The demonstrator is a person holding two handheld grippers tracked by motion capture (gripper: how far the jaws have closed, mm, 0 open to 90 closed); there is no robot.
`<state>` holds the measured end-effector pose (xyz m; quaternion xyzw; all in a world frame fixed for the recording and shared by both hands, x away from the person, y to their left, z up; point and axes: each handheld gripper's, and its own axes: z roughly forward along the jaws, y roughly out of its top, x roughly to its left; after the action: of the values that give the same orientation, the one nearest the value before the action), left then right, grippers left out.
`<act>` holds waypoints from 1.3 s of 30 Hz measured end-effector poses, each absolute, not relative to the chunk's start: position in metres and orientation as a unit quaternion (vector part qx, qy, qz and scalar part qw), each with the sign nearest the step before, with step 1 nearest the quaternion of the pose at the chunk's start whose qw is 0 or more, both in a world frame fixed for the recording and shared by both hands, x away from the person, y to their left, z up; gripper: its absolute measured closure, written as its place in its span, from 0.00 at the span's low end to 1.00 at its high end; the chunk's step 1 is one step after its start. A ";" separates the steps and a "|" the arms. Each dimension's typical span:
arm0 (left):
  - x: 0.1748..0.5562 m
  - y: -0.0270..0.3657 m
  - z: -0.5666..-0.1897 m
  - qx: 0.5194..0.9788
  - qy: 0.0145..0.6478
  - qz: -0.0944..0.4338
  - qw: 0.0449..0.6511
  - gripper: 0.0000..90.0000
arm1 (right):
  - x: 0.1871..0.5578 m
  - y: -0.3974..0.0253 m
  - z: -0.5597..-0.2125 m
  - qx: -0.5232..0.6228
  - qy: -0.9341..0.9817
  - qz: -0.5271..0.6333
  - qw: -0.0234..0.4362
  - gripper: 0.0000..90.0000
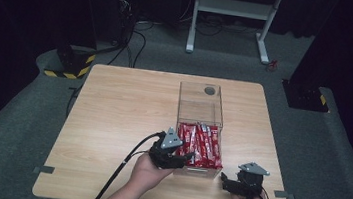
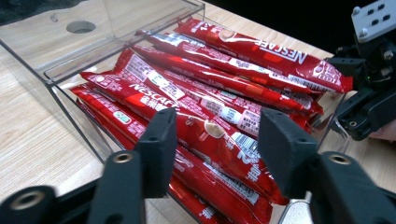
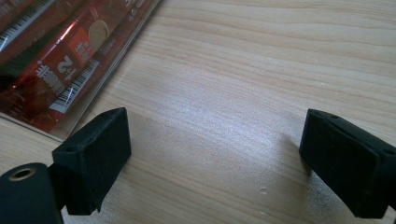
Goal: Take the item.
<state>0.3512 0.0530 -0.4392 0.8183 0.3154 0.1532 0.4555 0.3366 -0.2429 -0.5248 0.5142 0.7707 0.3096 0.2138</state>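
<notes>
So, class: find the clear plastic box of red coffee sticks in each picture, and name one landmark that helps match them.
High view: clear box, table centre-right.
Left gripper view: box ahead, sticks between open claw.
Right gripper view: box corner upper left.
Shared landmark: the sticks' red wrappers.

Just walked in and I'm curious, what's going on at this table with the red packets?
A person sits at a wooden table holding a tool in each hand. The left tool is open, poised over a clear plastic box of red Nescafe stick packets, its jaws on either side of one packet, not yet closed. The right tool is open too, low over bare wood beside the box, holding nothing.
</notes>
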 end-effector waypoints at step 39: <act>0.338 0.064 -0.444 0.792 0.348 0.138 0.483 0.99 | 0.336 -0.243 -0.525 0.514 0.771 0.310 0.213 0.10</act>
<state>0.3376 0.0637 -0.4443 0.7918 0.3479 0.1375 0.4828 0.3364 -0.2428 -0.5247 0.5135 0.7713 0.3099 0.2131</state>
